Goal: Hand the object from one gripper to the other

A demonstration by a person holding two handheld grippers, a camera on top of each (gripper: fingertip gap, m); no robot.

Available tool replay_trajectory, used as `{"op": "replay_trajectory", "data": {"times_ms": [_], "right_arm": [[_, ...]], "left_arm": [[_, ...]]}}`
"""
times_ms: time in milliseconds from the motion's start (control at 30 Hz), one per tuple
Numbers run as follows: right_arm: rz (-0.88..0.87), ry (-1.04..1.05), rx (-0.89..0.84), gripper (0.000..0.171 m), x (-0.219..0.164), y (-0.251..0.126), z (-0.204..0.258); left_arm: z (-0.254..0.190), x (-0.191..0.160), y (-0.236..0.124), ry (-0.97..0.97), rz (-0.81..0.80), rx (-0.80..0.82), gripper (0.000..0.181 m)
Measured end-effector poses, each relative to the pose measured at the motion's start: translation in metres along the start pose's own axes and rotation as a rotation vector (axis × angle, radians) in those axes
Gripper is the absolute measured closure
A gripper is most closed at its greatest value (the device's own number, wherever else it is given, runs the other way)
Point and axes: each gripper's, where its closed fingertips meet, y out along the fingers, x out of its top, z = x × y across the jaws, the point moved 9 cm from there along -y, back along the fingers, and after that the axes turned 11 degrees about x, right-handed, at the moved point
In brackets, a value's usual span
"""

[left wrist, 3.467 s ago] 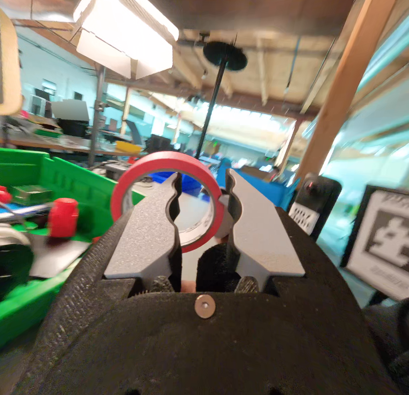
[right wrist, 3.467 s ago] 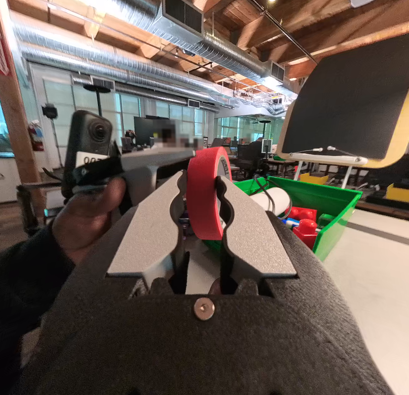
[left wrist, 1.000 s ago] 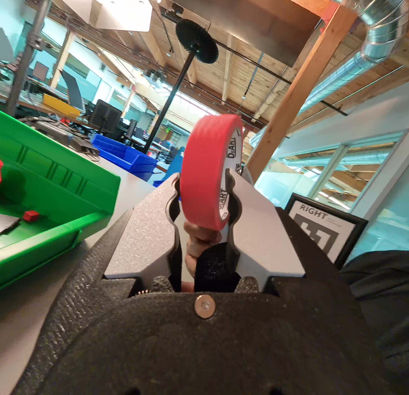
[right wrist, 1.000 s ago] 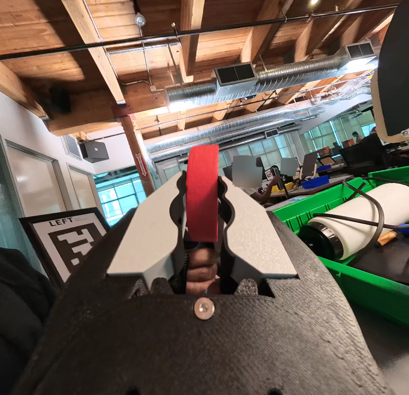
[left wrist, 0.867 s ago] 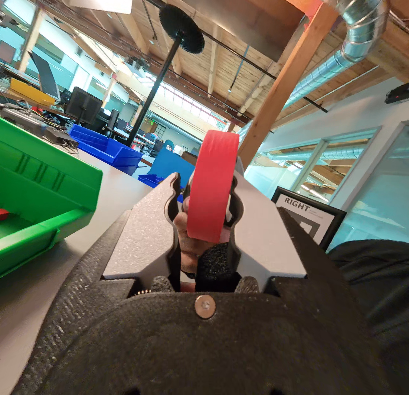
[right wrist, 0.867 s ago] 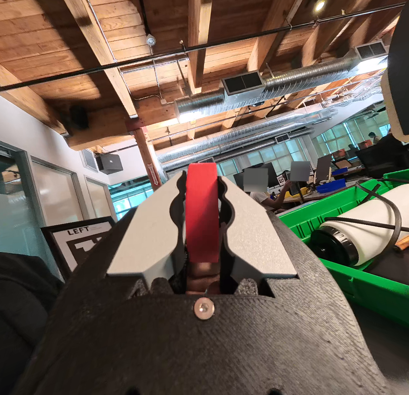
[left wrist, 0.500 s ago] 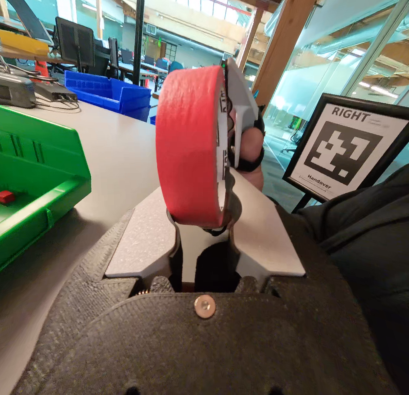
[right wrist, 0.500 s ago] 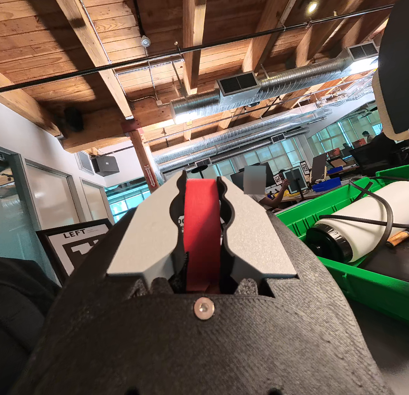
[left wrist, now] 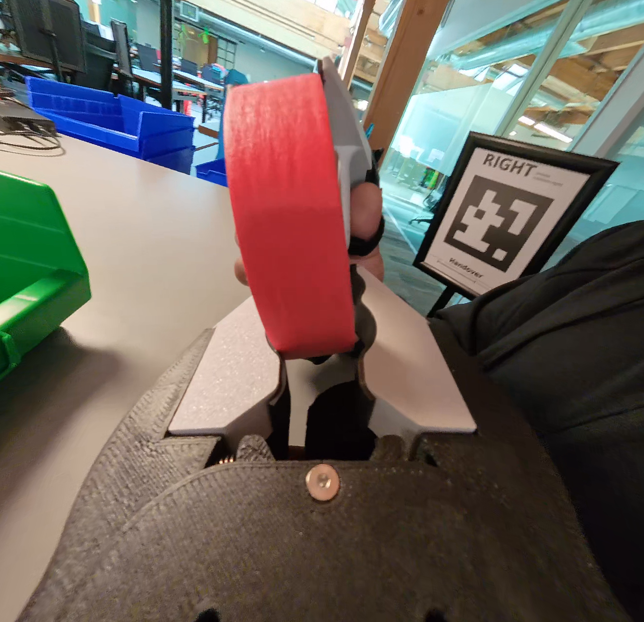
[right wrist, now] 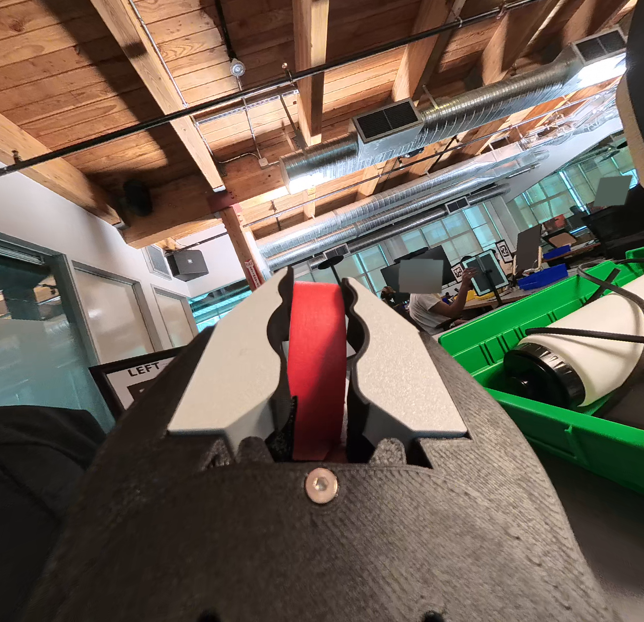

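Note:
The red tape roll [left wrist: 289, 204] stands on edge, in the air over the grey table [left wrist: 139, 228]. My right gripper [right wrist: 317, 277] is shut on it, with the roll [right wrist: 317, 361] reaching deep between its jaws. In the left wrist view one grey finger [left wrist: 345, 124] of the right gripper and a hand show behind the roll. My left gripper [left wrist: 319, 354] is open, its jaws about as wide apart as the roll. Only the roll's lower edge sits at its fingertips, tilted, not between the pads.
A green bin [left wrist: 35, 256] is at the left and blue bins [left wrist: 115, 124] at the table's far edge. A framed marker sign [left wrist: 505, 214] and a dark sleeve [left wrist: 557, 326] are at the right. Another green bin [right wrist: 522, 343] holds a white cylinder [right wrist: 592, 354] and cables.
The roll was gripped between my left fingers; it has come out of them and now rests only at their tips. It sits deeper in my right gripper. The left view has tilted down toward the table.

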Motion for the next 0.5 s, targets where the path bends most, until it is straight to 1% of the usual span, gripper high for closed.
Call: {"op": "replay_trajectory", "data": {"times_ms": [67, 167, 267, 333, 400, 467, 500], "right_arm": [[-0.002, 0.000, -0.002, 0.143, 0.000, 0.000, 0.000], [-0.007, -0.014, -0.044, 0.142, 0.000, 0.000, -0.002], [-0.008, -0.053, -0.089, 0.135, 0.002, -0.002, -0.003], [0.034, -0.066, -0.093, 0.129, -0.002, 0.001, -0.002], [0.087, -0.072, -0.101, 0.130, -0.006, 0.005, -0.002], [0.099, -0.073, -0.113, 0.141, -0.007, 0.004, -0.003], [0.098, -0.068, -0.116, 0.142, -0.007, 0.004, -0.004]], "left_arm": [[0.001, 0.000, 0.000, 0.015, -0.005, 0.010, 0.150], [0.007, 0.002, -0.002, -0.034, -0.008, 0.011, 0.151], [0.012, 0.013, -0.012, -0.092, -0.143, 0.009, 0.153], [0.016, 0.019, -0.020, -0.129, -0.225, 0.003, 0.152], [0.017, 0.020, -0.023, -0.138, -0.244, -0.002, 0.153], [0.016, 0.020, -0.022, -0.130, -0.249, -0.006, 0.153], [0.016, 0.021, -0.022, -0.125, -0.253, 0.003, 0.152]]}}
